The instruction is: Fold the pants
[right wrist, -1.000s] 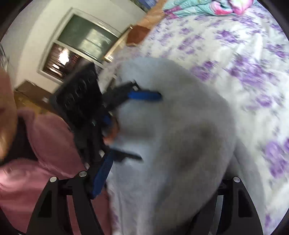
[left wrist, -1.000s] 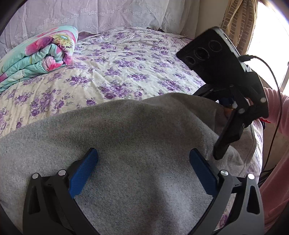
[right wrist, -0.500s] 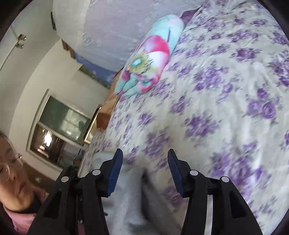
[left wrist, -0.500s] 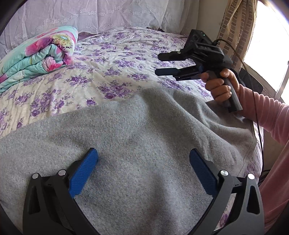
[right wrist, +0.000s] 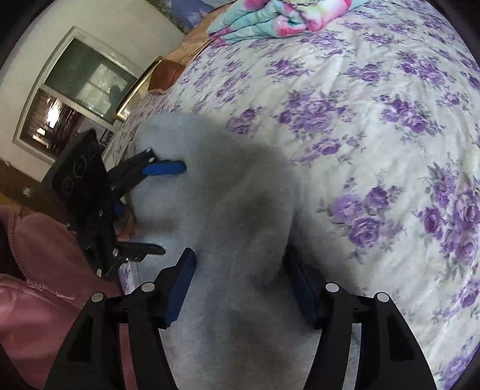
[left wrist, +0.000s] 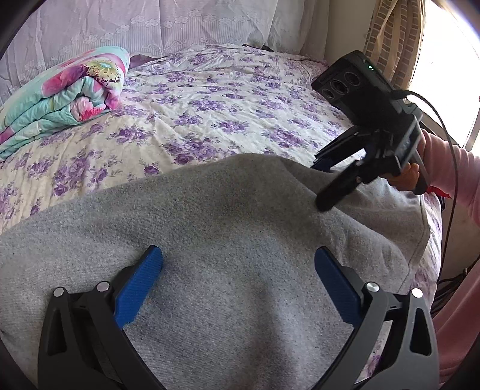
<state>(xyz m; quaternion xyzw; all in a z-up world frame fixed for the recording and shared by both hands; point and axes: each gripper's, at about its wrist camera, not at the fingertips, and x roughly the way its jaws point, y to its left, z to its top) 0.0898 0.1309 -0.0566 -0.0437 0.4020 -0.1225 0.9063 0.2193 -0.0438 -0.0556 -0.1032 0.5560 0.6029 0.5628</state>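
Note:
Grey pants (left wrist: 228,240) lie spread on the flowered bed (left wrist: 228,99) near its front edge. My left gripper (left wrist: 238,258) is open and rests low over the grey cloth, nothing between its blue pads. My right gripper (left wrist: 318,186) shows at the right of the left wrist view, tilted down onto the pants' far right part. In the right wrist view the right gripper (right wrist: 240,270) is open, its jaws on either side of a raised fold of the pants (right wrist: 228,210). The left gripper (right wrist: 168,207) shows there at the left, open.
A rolled floral quilt (left wrist: 60,93) lies at the bed's far left. A lace curtain (left wrist: 180,24) hangs behind the bed, a window (left wrist: 450,60) at the right. A pink-sleeved arm (left wrist: 450,168) holds the right gripper; its cable hangs beside the bed edge.
The right gripper swung up and away half a second ago, then came back down onto the right part of the pants. The left gripper has stayed put.

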